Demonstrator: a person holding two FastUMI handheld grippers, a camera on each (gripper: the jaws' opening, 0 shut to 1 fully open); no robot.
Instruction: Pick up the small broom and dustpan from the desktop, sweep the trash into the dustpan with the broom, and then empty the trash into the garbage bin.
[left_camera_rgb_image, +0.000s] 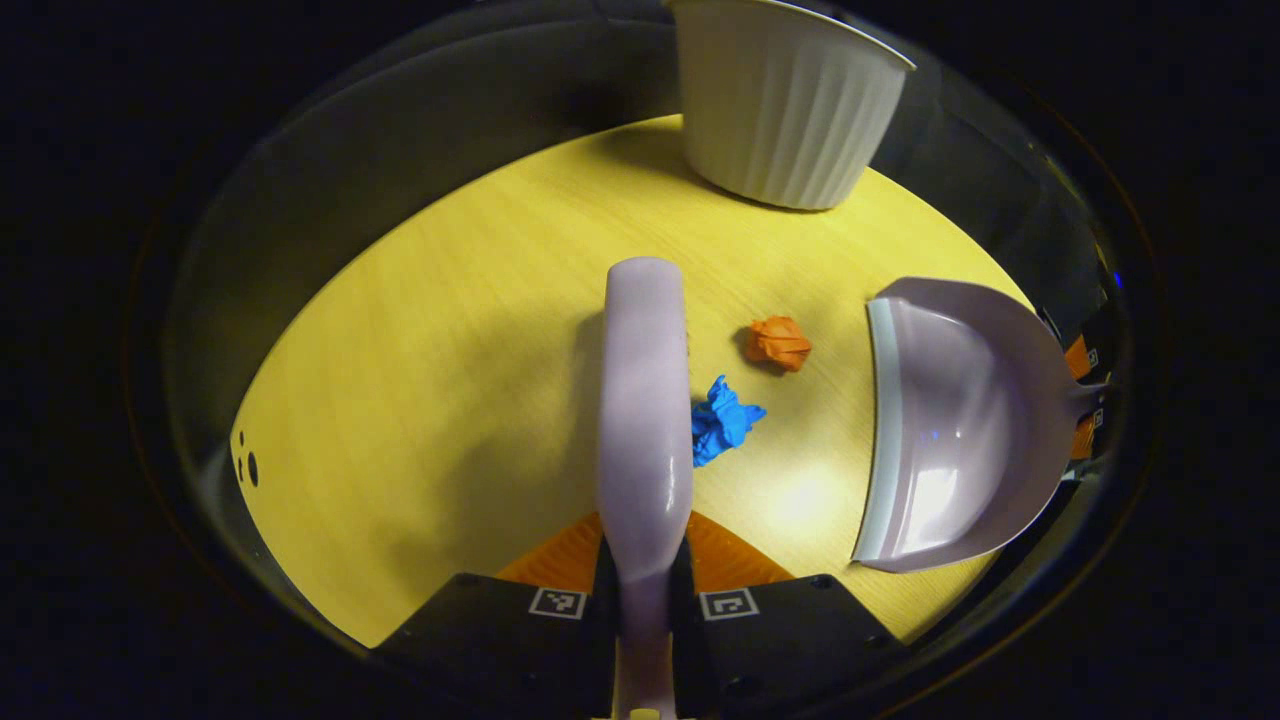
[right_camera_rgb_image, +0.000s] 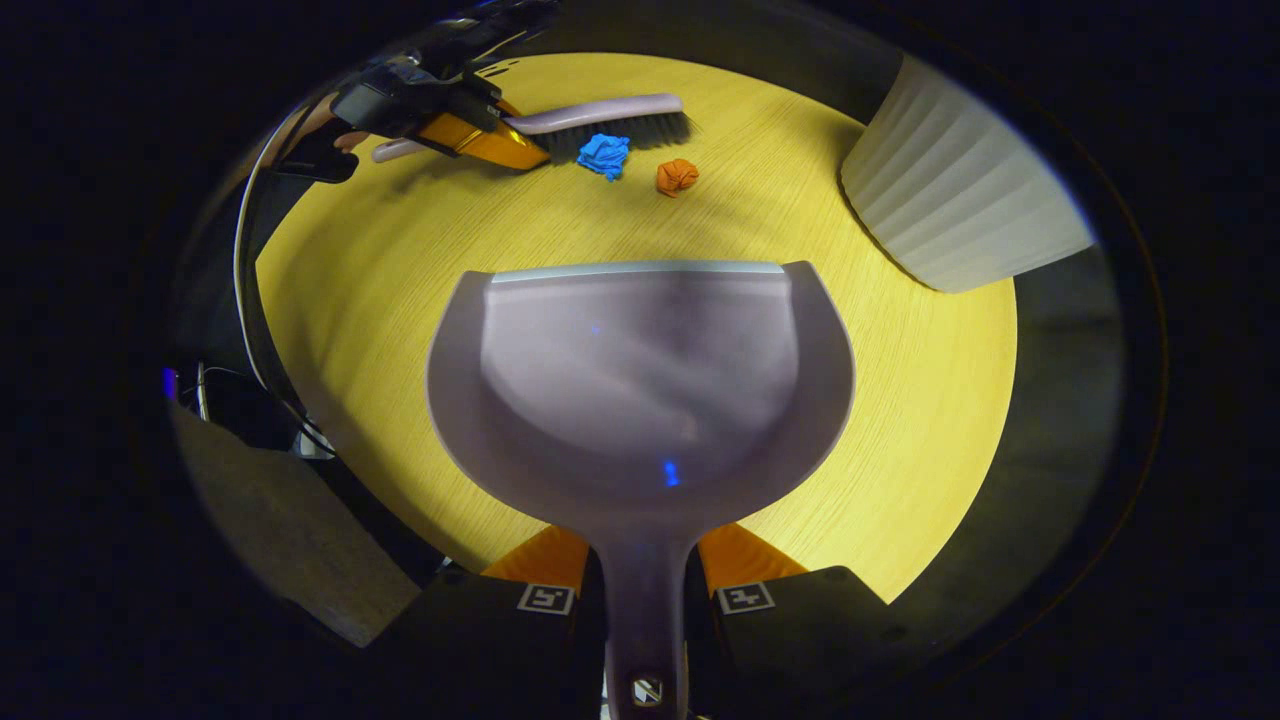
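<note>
1. Left gripper (left_camera_rgb_image: 645, 590) is clenched on the handle of the pale lilac plastic broom (left_camera_rgb_image: 645, 400), bristles w/ the blue crumpled paper wad (right_camera_rgb_image: 604, 155) touching
2. Right gripper (right_camera_rgb_image: 645, 600) grasps the lilac plastic dustpan (right_camera_rgb_image: 640, 390) by its stem, lip facing the wads across the yellow wood-grain desktop (right_camera_rgb_image: 400, 260)
3. Orange paper wad (right_camera_rgb_image: 677, 177) likely light, may skitter (sweep gently)
4. White ribbed bin (left_camera_rgb_image: 785, 100) stands beyond, nothing betw

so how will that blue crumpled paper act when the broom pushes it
The blue paper wad looks loosely crumpled, so it is probably very light and should slide or tumble easily on the smooth wooden tabletop. Its irregular folds may make it skip sideways off the broom rather than roll straight toward the dustpan.
</note>
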